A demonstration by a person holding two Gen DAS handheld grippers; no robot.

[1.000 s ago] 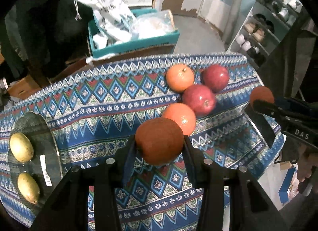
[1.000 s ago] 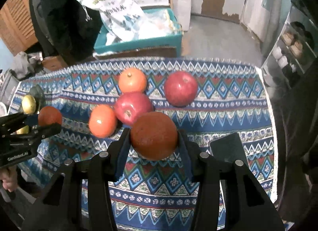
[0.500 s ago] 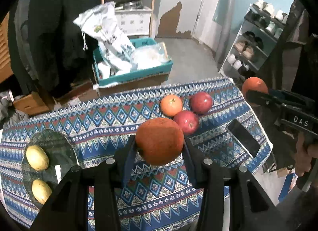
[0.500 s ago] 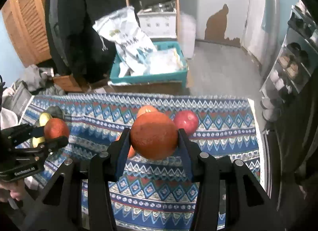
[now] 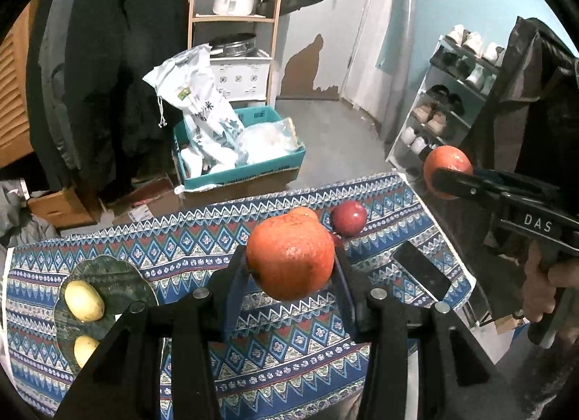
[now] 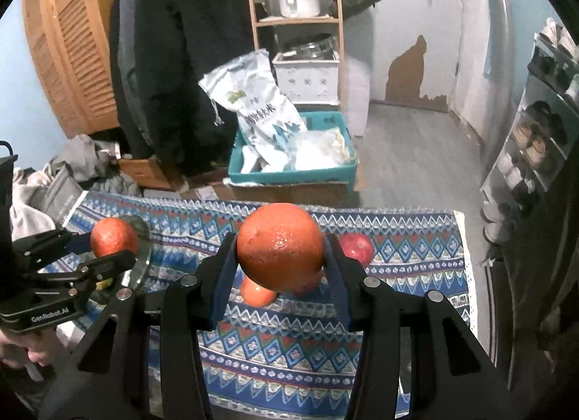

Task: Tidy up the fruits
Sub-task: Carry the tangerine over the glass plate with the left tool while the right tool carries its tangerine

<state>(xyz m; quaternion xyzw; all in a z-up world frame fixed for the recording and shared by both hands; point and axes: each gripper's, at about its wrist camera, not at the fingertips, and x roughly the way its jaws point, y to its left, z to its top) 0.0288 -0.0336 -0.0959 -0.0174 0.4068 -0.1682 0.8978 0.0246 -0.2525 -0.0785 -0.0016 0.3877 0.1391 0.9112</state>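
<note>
Above the patterned tablecloth (image 5: 188, 250), the left gripper (image 5: 291, 270) pinches an orange (image 5: 289, 257); the right gripper (image 6: 280, 257) pinches another orange (image 6: 280, 244).

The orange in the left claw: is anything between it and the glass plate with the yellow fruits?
Nothing visible does. The left claw is shut on its orange, above the patterned cloth. The glass plate lies lower left; two yellow fruits fill its left part, the rest looks free.
</note>
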